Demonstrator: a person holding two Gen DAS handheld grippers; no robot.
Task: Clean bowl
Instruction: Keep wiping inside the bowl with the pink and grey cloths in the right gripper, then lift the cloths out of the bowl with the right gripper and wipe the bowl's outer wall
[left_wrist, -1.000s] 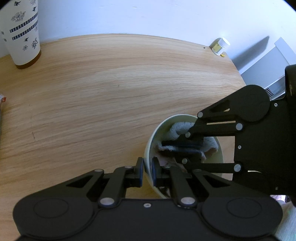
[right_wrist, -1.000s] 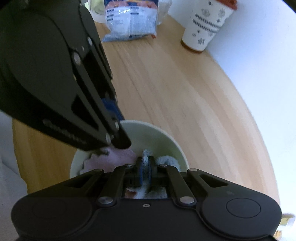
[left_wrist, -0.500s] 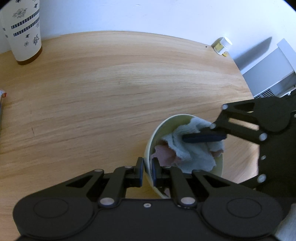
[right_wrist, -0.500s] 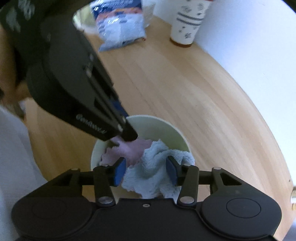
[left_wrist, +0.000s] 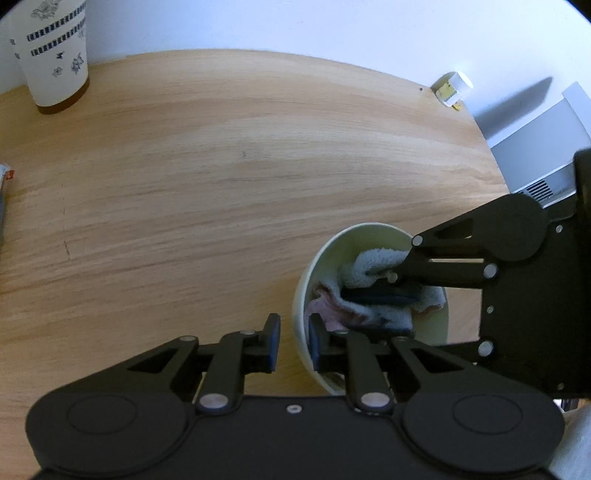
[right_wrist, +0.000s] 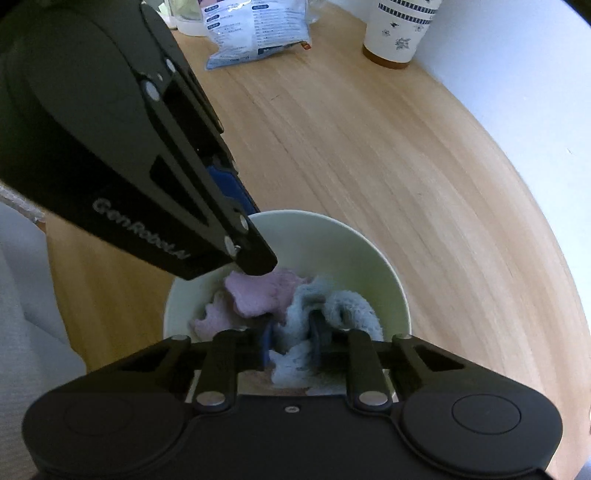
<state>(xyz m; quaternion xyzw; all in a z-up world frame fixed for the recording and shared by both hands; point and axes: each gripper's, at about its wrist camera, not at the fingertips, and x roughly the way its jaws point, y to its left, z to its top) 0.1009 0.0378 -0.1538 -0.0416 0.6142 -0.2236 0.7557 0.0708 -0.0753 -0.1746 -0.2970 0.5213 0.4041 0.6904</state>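
Since half a second ago the right gripper (right_wrist: 290, 345) has reclosed on the cloth (right_wrist: 295, 306) low inside the bowl (left_wrist: 314, 269), whose rim the left gripper (left_wrist: 293, 341) pinches at lower centre.

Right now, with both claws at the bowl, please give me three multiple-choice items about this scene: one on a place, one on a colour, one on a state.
1. Where is the cloth?
A. inside the bowl
B. flat on the table
C. under the paper cup

2. What colour is the bowl?
A. dark red
B. pale green
C. black

3. What is the right claw doing?
A. hanging open above the table
B. shut on the paper cup
C. shut on the cloth

Answers:
1. A, the pink and blue-grey cloth lies bunched within the bowl's walls.
2. B, the rim and inner wall look pale green in both views.
3. C, its two fingers pinch a fold of cloth, while the left claw has one finger on each side of the bowl's rim.
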